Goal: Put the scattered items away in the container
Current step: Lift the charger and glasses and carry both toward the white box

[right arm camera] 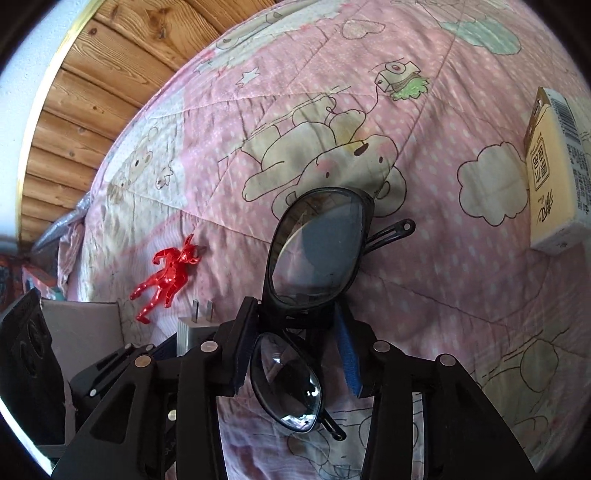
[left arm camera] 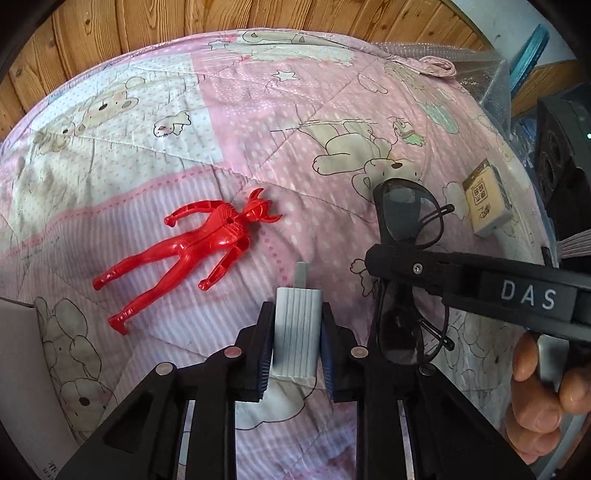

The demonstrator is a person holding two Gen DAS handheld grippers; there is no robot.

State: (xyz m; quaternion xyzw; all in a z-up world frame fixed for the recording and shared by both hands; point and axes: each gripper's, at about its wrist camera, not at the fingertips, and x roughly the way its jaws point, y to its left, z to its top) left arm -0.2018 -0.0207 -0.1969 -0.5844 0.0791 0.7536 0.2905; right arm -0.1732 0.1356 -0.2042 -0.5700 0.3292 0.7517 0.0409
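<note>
My left gripper (left arm camera: 296, 314) is shut on a white charger plug (left arm camera: 297, 332) whose prongs point forward, just above the pink quilt (left arm camera: 295, 129). My right gripper (right arm camera: 295, 314) is shut on the bridge of black glasses (right arm camera: 321, 243), held upright with one lens above the fingers and one below. The left wrist view shows the right gripper (left arm camera: 376, 262) and the glasses (left arm camera: 406, 218) just right of the charger. A red toy figure (left arm camera: 192, 251) lies flat on the quilt, left of and beyond the charger. A white container (left arm camera: 18, 350) shows at the lower left edge.
A small beige carton (left arm camera: 484, 199) lies on the quilt at the right, also in the right wrist view as the carton (right arm camera: 554, 170). A wooden plank wall (left arm camera: 184, 22) backs the bed. A hand (left arm camera: 543, 387) holds the right gripper's handle.
</note>
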